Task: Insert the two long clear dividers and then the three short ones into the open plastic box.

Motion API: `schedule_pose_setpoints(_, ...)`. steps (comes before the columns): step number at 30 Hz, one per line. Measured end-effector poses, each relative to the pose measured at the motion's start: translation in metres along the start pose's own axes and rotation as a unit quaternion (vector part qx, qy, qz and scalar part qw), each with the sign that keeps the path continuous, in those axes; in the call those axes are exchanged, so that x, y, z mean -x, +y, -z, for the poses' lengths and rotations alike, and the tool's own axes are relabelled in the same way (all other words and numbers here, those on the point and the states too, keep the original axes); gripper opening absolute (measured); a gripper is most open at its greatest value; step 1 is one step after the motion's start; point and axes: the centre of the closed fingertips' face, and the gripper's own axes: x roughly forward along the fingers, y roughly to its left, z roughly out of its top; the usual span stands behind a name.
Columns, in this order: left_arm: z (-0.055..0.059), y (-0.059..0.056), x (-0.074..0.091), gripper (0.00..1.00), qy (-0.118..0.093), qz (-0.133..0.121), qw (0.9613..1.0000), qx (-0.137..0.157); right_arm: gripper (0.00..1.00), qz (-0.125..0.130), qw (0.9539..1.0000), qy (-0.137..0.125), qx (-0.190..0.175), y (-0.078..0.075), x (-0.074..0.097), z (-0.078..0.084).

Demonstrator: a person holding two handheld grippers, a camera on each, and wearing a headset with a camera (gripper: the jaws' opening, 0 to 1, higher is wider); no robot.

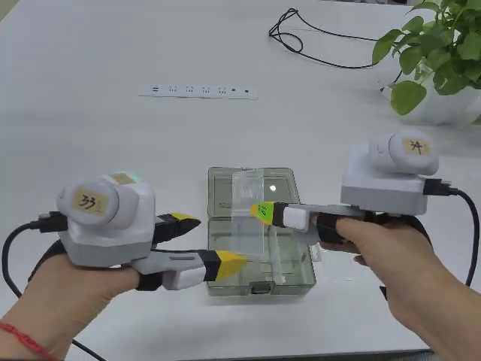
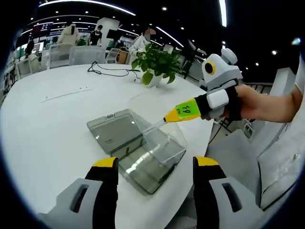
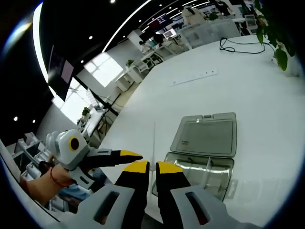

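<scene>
Over the box (image 1: 219, 280) at ctr of the white surface (image 1: 90, 150), the right tongs (image 1: 263, 212) reach in from the right, clenched on a clear divider (image 1: 246, 226). Right gripper view has both yellow tips pressed together w/ the sheet edge-on btw them, rising straight up from the tips. Divider hangs upright above the box, pinched at its right edge, its lower edge down by the base compartment; can't tell if it touches the box floor. Box is open: lid (image 1: 225, 188) folded flat on the far side, base nearest the person, and one clear strip (image 1: 275, 252) looks to stand lengthwise inside the base. Left tongs (image 1: 210, 241) sit at the box's near-left corner, released, jaws spread wide w/ nothing btw them; left gripper view looks along them straight at the box and the other tool's green-yellow tip. Right hand (image 1: 391, 248) wraps its handle, left hand (image 1: 68, 301) does the same, w/ a red band (image 1: 22, 340) on that wrist. Further back lie a white power strip (image 1: 197, 91) flat on the surface, a looped black cable (image 1: 301, 37) far right, and a leafy green plant (image 1: 440, 53) at the far-right corner, all well apart from the box
</scene>
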Motion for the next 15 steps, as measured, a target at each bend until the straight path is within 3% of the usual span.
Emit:
schedule_pose_setpoints(7,0.008,0.003,0.006,0.8,0.0,0.01,0.9985,-0.053,0.07,0.033,0.999,0.03,0.006,-0.013,-0.003,-0.004)
schedule_pose_setpoints(15,0.014,0.001,0.009,0.95,0.003,0.023,0.9963,-0.083,0.07,0.066,0.9961,0.059,0.003,-0.011,-0.005,0.0)
